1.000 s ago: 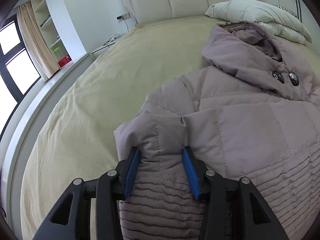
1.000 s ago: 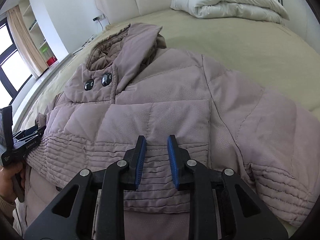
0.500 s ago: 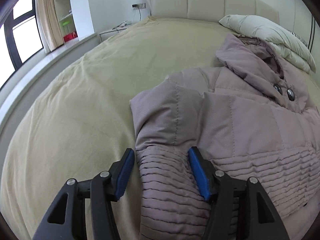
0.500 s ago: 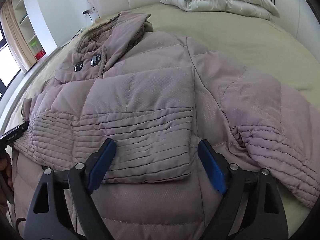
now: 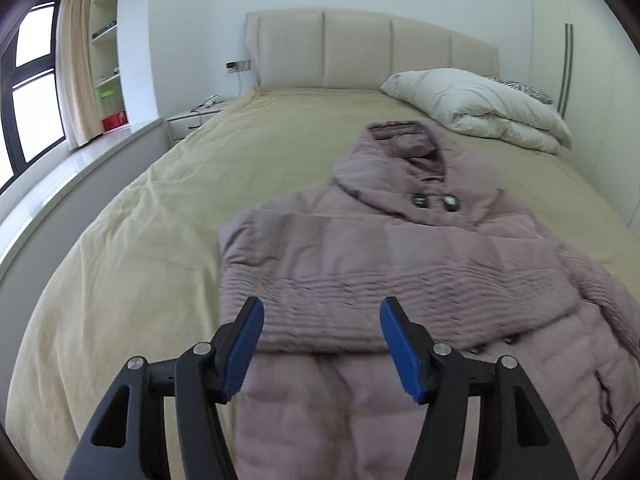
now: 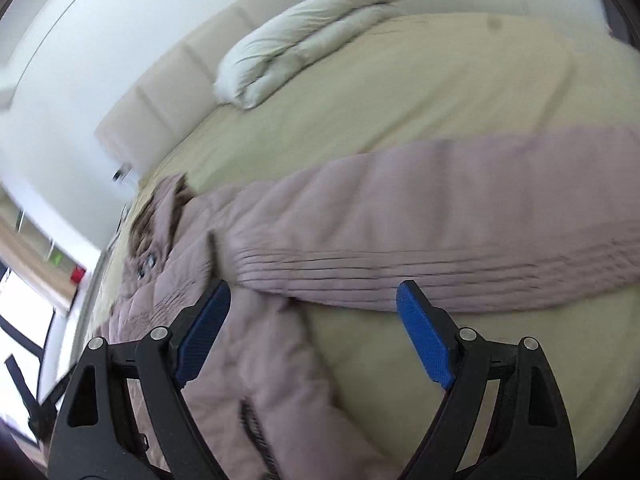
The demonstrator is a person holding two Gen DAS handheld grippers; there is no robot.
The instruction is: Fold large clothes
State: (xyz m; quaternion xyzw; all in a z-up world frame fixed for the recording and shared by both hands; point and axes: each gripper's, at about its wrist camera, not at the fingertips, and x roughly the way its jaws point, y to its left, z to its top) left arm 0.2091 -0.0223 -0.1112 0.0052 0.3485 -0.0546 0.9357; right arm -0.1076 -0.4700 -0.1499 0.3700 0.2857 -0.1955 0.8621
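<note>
A mauve puffer coat (image 5: 360, 256) lies spread on the bed (image 5: 168, 208), one sleeve (image 6: 420, 236) outstretched; the left gripper (image 5: 320, 340) and right gripper (image 6: 312, 336) hover agape, holding nothing; soft, bulky and springy, it looks best taken by that sleeve's ribbed cuff.

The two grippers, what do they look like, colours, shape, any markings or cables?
Both match. The left gripper and the right gripper each have two matte black plastic arms with triangular cut-outs and round silver screw heads at the joints. Each finger carries a flat blue textured pad. No cables, sleeves or printed markings show on either.
</note>
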